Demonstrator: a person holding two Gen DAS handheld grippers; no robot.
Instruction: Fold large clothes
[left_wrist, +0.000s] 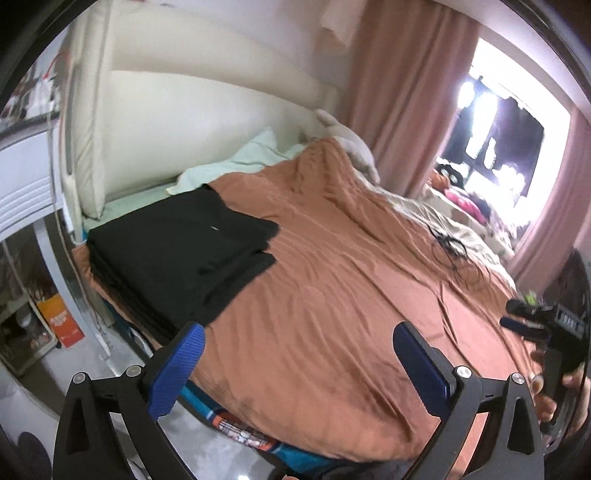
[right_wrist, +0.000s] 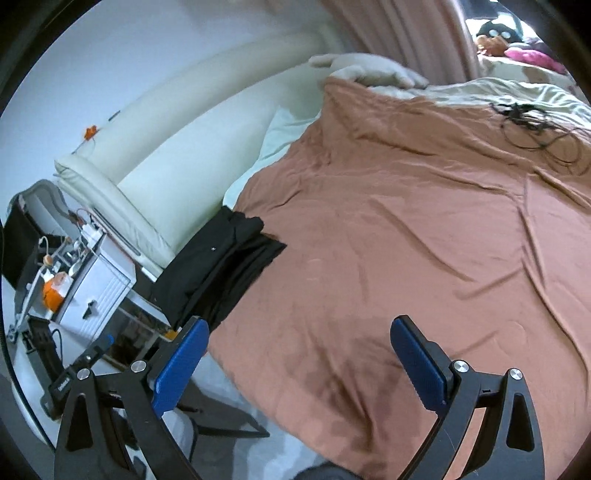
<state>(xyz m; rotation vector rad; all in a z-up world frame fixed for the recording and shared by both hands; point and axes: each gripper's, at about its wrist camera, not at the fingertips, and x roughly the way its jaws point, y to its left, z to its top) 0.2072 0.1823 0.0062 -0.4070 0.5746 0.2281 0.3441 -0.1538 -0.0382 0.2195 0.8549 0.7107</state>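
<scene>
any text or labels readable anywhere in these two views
None reads clearly.
Orange box on the floor beside the bed: white print, too blurred to read.
Patterned fabric under the orange bedspread: printed lettering, too blurred.
Right claw's body in the left wrist view: small light characters, too small to read.
Black folded clothes: a tiny white mark, not readable.

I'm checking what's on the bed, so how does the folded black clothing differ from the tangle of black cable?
The folded black clothing is a broad, flat, neat stack; the thin black cable is a loose, messy tangle. The clothing sits at the bed's edge near the cream padded headboard; the cable lies farther across, where the rust-brown bedcover meets pale bedding. Both are black and rest untouched on the bed.
</scene>
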